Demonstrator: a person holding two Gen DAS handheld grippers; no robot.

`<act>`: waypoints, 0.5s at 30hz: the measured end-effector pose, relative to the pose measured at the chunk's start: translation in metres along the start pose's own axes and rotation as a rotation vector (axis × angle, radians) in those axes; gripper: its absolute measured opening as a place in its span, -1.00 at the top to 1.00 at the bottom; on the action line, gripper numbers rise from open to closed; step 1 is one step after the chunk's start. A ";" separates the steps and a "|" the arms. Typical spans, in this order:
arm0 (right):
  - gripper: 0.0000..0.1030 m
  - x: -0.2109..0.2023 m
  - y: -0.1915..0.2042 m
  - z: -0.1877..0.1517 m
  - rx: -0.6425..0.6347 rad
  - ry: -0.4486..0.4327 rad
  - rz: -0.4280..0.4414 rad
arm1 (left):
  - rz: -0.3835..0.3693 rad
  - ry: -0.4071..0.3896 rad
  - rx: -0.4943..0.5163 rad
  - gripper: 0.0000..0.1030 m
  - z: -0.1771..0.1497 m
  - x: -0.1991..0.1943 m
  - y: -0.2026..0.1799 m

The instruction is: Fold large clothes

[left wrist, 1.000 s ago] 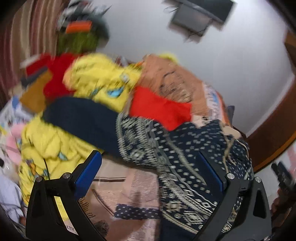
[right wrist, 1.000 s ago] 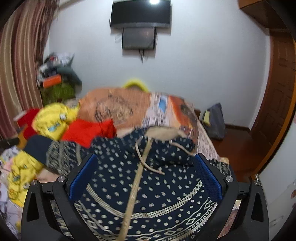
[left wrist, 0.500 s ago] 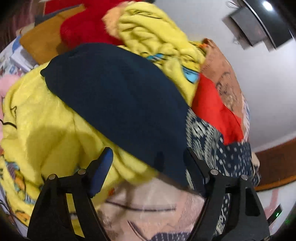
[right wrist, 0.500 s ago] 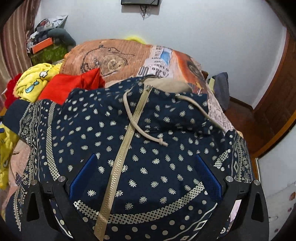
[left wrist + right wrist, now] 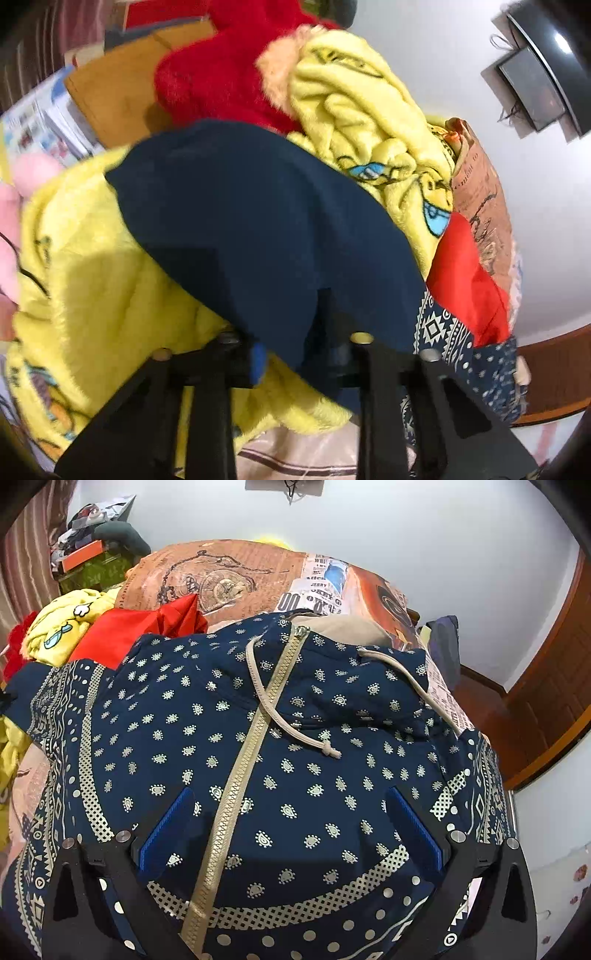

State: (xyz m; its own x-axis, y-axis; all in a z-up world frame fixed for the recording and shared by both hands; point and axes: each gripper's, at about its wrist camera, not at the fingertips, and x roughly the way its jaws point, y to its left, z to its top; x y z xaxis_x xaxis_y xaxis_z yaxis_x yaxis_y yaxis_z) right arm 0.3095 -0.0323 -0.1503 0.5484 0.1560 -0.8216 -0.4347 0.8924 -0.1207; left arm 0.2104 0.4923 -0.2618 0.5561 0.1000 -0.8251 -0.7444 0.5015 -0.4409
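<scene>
A large navy patterned zip hoodie (image 5: 295, 760) with a beige zipper and drawcords lies spread on the bed. My right gripper (image 5: 290, 827) is open, its blue pads hovering just over the hoodie's front, one either side of the zipper. In the left wrist view, my left gripper (image 5: 291, 354) is shut on the hoodie's plain navy sleeve cuff (image 5: 258, 229), which drapes over a yellow blanket. The sleeve's patterned part (image 5: 439, 332) runs off to the right.
A yellow cartoon blanket (image 5: 92, 295), a red plush item (image 5: 218, 77) and a red cloth (image 5: 140, 627) lie at the left. An orange printed bedspread (image 5: 236, 579) covers the far bed. A wooden door (image 5: 554, 686) stands at the right, a clutter pile (image 5: 92, 535) at the back left.
My left gripper has moved onto the navy sleeve cuff and closed on it. My right gripper has lowered closer over the hoodie's front, still open.
</scene>
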 end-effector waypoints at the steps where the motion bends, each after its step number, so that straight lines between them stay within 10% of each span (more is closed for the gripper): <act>1: -0.99 -0.002 -0.002 0.000 0.008 -0.001 0.006 | 0.027 -0.013 0.029 0.67 0.000 -0.005 -0.008; 15: -0.99 -0.044 -0.028 -0.007 0.037 -0.072 0.019 | 0.091 -0.270 0.385 1.00 -0.018 -0.113 -0.121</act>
State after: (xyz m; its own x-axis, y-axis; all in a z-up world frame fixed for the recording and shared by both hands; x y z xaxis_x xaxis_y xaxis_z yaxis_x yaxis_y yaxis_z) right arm 0.2926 -0.0670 -0.1148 0.5905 0.2021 -0.7813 -0.4194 0.9040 -0.0832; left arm 0.2307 0.4051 -0.1212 0.6091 0.3522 -0.7106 -0.6319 0.7569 -0.1665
